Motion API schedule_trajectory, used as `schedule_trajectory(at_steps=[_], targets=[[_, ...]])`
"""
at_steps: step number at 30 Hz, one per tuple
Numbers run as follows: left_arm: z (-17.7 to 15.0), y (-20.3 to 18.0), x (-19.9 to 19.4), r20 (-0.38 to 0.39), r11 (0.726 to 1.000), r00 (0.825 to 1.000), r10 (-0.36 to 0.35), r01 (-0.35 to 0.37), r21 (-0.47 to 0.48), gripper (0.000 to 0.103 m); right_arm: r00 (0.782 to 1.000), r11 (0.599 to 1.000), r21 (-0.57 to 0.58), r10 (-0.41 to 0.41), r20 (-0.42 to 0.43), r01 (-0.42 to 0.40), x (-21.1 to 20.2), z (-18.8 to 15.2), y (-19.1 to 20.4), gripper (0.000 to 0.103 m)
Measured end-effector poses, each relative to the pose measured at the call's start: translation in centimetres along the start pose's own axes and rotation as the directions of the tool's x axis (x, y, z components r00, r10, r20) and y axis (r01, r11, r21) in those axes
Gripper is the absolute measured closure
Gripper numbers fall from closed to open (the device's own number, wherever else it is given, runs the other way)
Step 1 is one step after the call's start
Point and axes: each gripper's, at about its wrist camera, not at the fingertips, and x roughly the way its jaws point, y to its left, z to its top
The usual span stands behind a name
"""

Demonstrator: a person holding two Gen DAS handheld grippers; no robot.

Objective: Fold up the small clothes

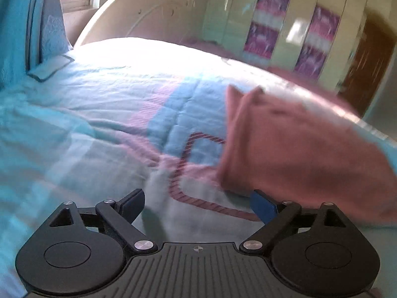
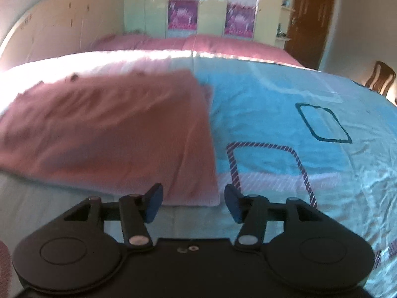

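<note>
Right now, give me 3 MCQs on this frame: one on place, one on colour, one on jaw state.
1. Where does the dusty-pink folded cloth garment lie?
A. on the light-blue quilted bedspread
B. on the wooden chair
C. in the left gripper

2. What colour is the small closed outline stitched farthest right on the bedspread in the right wrist view?
A. yellow
B. dark teal
C. white

3. How do the jaws of the two grippers stand?
A. both shut on the garment
B. only the left shut
C. both open, holding nothing

Answers:
1 A: the garment rests flat on the bedspread in both views.
2 B: the outline is dark teal, beside a striped purple one.
3 C: the left gripper and the right gripper each show a wide gap with bedding visible between the pads.
</note>
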Motion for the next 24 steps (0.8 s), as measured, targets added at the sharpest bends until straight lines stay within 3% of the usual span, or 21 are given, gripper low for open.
schedule_trajectory(at_steps=[2,3,6,12,13,15,17,20,21,23,24], targets=[[-0.5,-0.7,-0.4,0.0,0.991,0.994,-0.105,0.105,-0.081,0.031,0.999,0.998,0.039,0.049,0.022,-0.05,-0.5,0.2,0.1,0.087],[-0.7,-1.0,-0.1,-0.008,0.982,0.989,-0.149,0.147,-0.117,0.031,0.998,0.997,0.044,0.066,0.023,-0.067,-0.5,0.5,0.3,0.094],[-1.2,-2.0,2.3,-0.041,0.953,0.979,-0.199,0.183,-0.24,0.031,0.991,0.991,0.036,0.125,0.051,-0.127,-0.2,2.0,2.1,0.095],[-0.6,-1.2,5.6,0.062,0.869,0.964,-0.26,0.262,-0.42,0.032,0.961,0.964,-0.008,0.267,0.074,-0.268,2.4,5.7,7.5,0.099],[-0.5,-1.1,6.1,0.079,0.855,0.961,-0.266,0.273,-0.44,0.037,0.957,0.96,-0.012,0.281,0.071,-0.281,3.2,6.1,8.5,0.099],[-0.3,-1.1,7.4,0.088,0.846,0.964,-0.251,0.263,-0.465,0.059,0.952,0.953,-0.019,0.302,0.059,-0.301,4.8,7.1,10.2,0.099],[-0.4,-1.0,8.6,0.099,0.824,0.968,-0.231,0.249,-0.51,0.091,0.946,0.947,-0.027,0.321,0.041,-0.32,6.6,8.0,11.9,0.099],[-0.4,-0.5,8.9,0.148,0.781,0.962,-0.229,0.272,-0.562,0.096,0.942,0.942,-0.027,0.336,0.019,-0.336,8.8,8.8,13.9,0.1],[-0.2,-0.8,8.3,0.201,0.775,0.949,-0.245,0.316,-0.547,0.096,0.941,0.941,-0.03,0.338,0.017,-0.337,9.2,8.9,14.6,0.1],[0.1,-1.5,7.3,0.256,0.793,0.932,-0.258,0.355,-0.495,0.096,0.938,0.937,-0.054,0.346,0.033,-0.344,9.3,9.2,15.6,0.1],[-0.1,-1.5,7.4,0.251,0.8,0.933,-0.256,0.351,-0.488,0.096,0.932,0.932,-0.067,0.359,0.045,-0.356,9.3,9.2,16.0,0.1]])
